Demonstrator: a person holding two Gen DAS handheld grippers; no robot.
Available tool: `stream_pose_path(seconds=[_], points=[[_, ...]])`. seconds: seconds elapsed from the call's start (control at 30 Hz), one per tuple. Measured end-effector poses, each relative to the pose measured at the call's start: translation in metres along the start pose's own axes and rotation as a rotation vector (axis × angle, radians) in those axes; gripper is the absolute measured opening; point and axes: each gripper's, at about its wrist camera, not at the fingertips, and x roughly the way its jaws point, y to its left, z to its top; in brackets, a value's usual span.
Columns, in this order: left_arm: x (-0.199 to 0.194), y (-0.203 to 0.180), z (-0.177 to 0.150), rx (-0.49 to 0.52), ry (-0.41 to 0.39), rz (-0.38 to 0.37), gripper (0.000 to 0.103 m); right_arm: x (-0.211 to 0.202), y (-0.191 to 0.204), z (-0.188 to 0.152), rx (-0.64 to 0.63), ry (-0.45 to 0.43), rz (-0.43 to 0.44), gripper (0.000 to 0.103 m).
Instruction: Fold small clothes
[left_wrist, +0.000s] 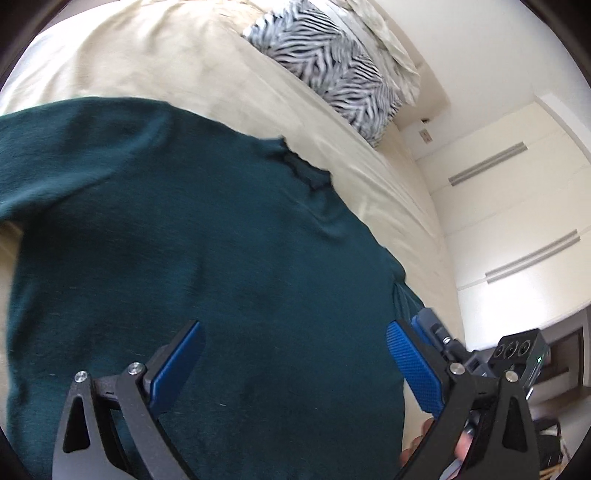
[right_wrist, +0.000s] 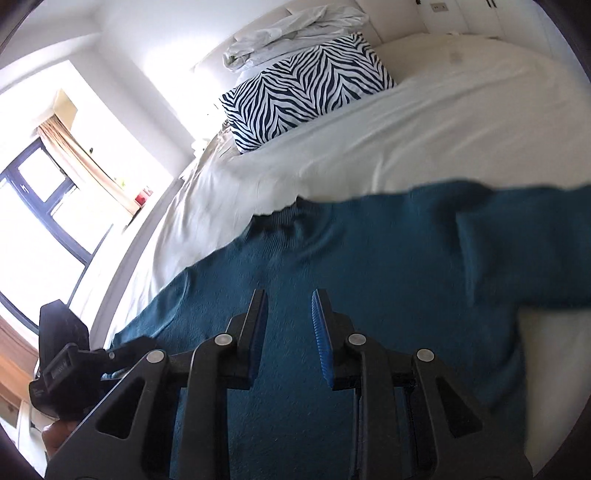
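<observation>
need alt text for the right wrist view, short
The right gripper, jaws slightly apart and holding nothing, hovers over a dark teal sweater spread on a white bed. A zebra-print pillow and crumpled white bedding lie at the far end; a window is at left.

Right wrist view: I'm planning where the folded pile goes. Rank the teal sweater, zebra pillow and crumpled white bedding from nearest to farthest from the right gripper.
1. Teal sweater, directly under the right gripper.
2. Zebra pillow, farther up the bed.
3. Crumpled white bedding, behind the pillow.
</observation>
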Motion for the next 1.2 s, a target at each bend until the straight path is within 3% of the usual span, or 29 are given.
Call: stream_pose_path(seconds=[0.07, 0.1, 0.13, 0.17, 0.33, 0.53, 0.7, 0.8, 0.87, 0.97, 1.1, 1.2], points=[[0.010, -0.013, -0.002, 0.036, 0.021, -0.005, 0.100, -0.024, -0.010, -0.016, -0.006, -0.047, -0.023, 0.030], [0.018, -0.022, -0.003, 0.052, 0.035, -0.013, 0.100, -0.038, -0.016, -0.024, -0.004, -0.070, -0.033, 0.043], [0.025, -0.028, -0.004, 0.061, 0.047, -0.019, 0.100, -0.046, -0.031, -0.021, 0.017, -0.098, -0.040, 0.067], [0.032, -0.035, -0.005, 0.067, 0.056, -0.026, 0.100, -0.066, -0.052, -0.028, 0.051, -0.119, -0.041, 0.076], [0.076, -0.081, -0.010, 0.111, 0.127, -0.073, 0.100, -0.085, -0.154, -0.030, 0.423, -0.119, 0.070, 0.076], [0.096, -0.119, -0.022, 0.164, 0.156, -0.107, 0.100, -0.066, -0.218, -0.033, 0.622, -0.128, 0.139, 0.076], [0.096, -0.109, -0.026, 0.148, 0.165, -0.088, 0.100, -0.052, -0.231, -0.020, 0.662, -0.152, 0.171, 0.073], [0.093, -0.103, -0.023, 0.131, 0.159, -0.087, 0.100, -0.040, -0.242, -0.013, 0.710, -0.148, 0.180, 0.053], [0.090, -0.103, -0.021, 0.133, 0.152, -0.090, 0.100, -0.033, -0.240, -0.008, 0.689, -0.129, 0.162, 0.028], [0.091, -0.105, -0.019, 0.127, 0.150, -0.108, 0.100, -0.025, -0.221, -0.003, 0.620, -0.104, 0.164, 0.011], [0.099, -0.097, -0.015, 0.044, 0.183, -0.189, 0.100, -0.034, -0.183, 0.000, 0.531, -0.125, 0.220, 0.011], [0.102, -0.087, -0.007, -0.056, 0.194, -0.269, 0.100, -0.032, -0.149, -0.001, 0.415, -0.106, 0.197, 0.010]])
